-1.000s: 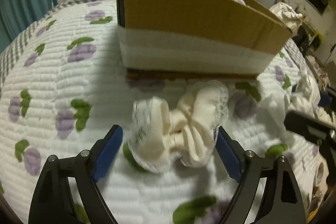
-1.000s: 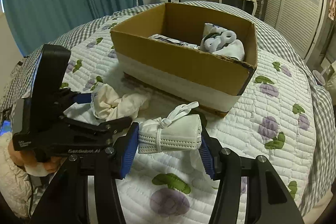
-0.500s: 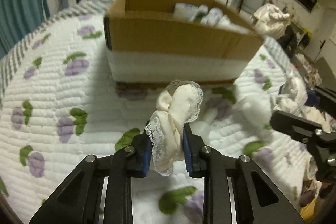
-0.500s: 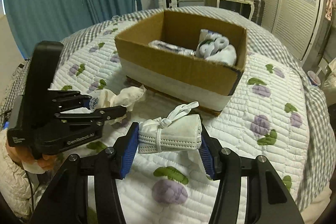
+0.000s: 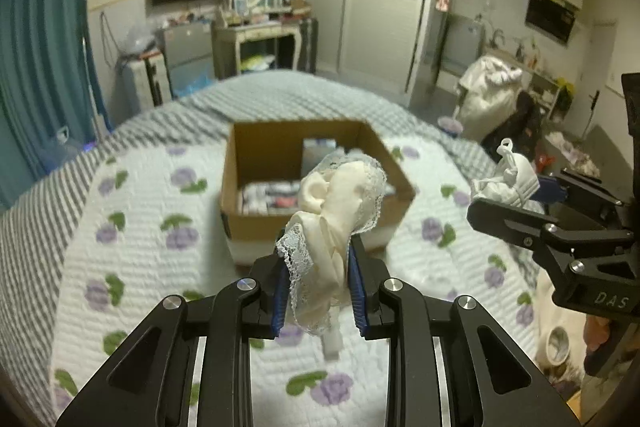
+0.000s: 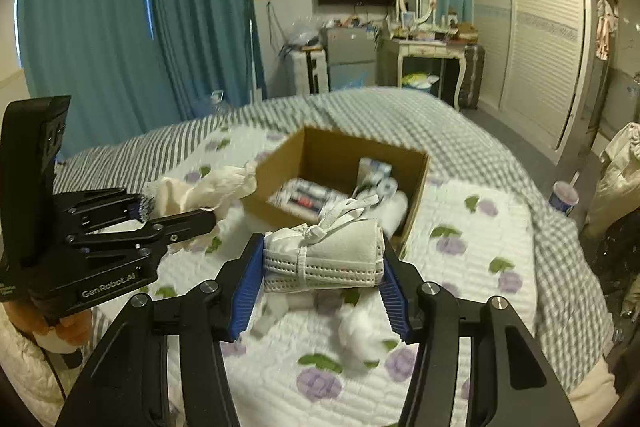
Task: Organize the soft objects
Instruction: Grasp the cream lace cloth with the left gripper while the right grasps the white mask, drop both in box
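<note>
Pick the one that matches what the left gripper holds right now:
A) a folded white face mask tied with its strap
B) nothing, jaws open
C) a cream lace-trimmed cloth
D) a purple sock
C: the left gripper is shut on the cream lace-trimmed cloth, while the folded face mask sits in the right gripper.

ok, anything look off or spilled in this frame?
Nothing damaged. Two loose white wads lie on the quilt below the right claw, outside the cardboard box. Both claws hold their items clear of the bed: folded mask right, lace cloth left.
</note>
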